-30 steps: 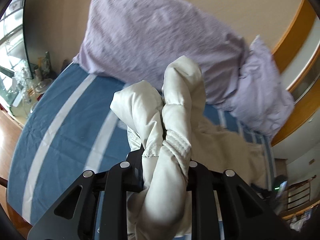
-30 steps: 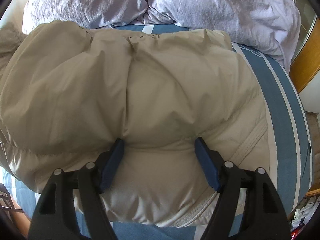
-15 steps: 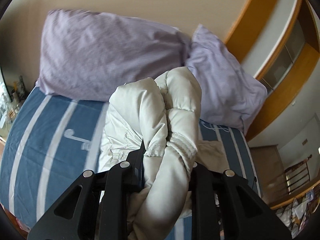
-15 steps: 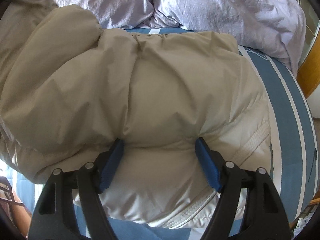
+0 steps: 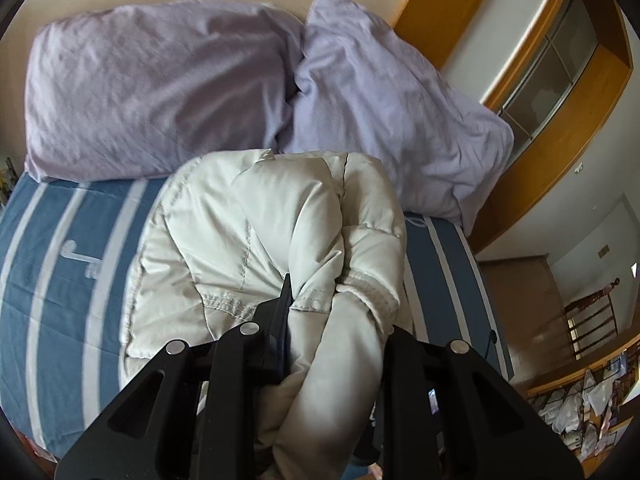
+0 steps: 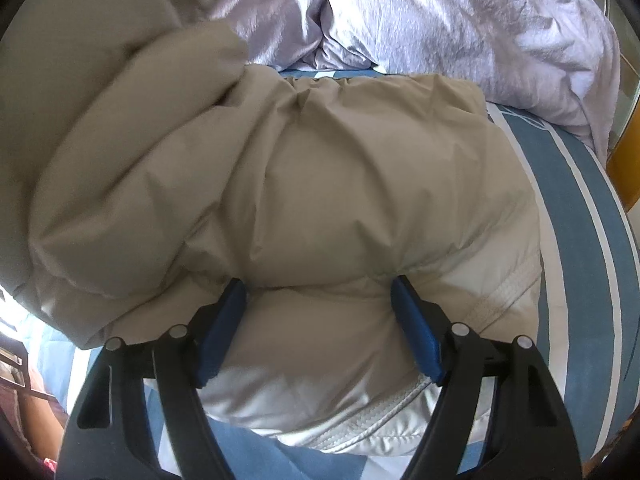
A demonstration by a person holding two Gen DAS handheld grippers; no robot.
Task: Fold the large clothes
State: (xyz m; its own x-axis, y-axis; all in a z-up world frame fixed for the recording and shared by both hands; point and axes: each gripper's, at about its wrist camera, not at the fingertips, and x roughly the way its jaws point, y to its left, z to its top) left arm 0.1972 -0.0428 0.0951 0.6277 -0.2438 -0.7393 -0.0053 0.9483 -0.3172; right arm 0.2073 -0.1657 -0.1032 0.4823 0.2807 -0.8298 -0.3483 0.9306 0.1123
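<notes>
**Sleeve carried across the jacket**

Striped blue bedsheet (image 5: 60,280) under two lilac pillows (image 5: 160,88). Since a second ago: swung from the sheet's left side to above the puffy cream jacket (image 6: 340,200), bringing its bunched sleeve (image 5: 352,320) over the body. Likely a sleeve-in fold, nearly ready to lay down.

Left gripper (image 5: 336,344): clamped narrowly on the sleeve. Right gripper (image 6: 320,328): set wide, pads sunk into the jacket's hem, pinning it; no change.

Left view only: wardrobe (image 5: 560,80). Right view only: whole jacket body.

Soft daylight, fisheye-warped dark edges, slight blur.
</notes>
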